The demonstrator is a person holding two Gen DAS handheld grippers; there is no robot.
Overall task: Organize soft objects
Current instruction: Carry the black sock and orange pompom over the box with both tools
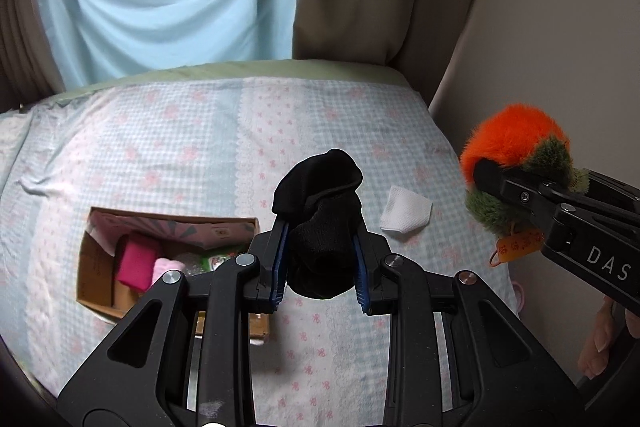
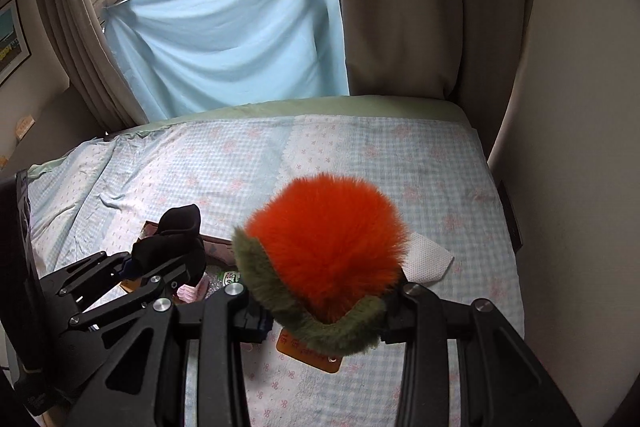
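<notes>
Both our claws full above the bed (image 1: pixel 192 131)

Our left gripper (image 1: pixel 320 267) clamps the black sock (image 1: pixel 320 211); our right gripper (image 2: pixel 324 311) pinches the orange-green plush (image 2: pixel 324 243), near the cardboard box (image 1: pixel 94 267).

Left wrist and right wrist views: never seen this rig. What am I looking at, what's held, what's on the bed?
No robot here: a person carries two hand-held two-finger grippers, each with a fisheye camera looking along its fingers. The left wrist view shows the left gripper shut on a black sock, held above the bed. The right wrist view shows the right gripper shut on an orange and green plush toy with an orange tag. On the bed lie an open cardboard box holding pink soft items, and a white cloth.
</notes>
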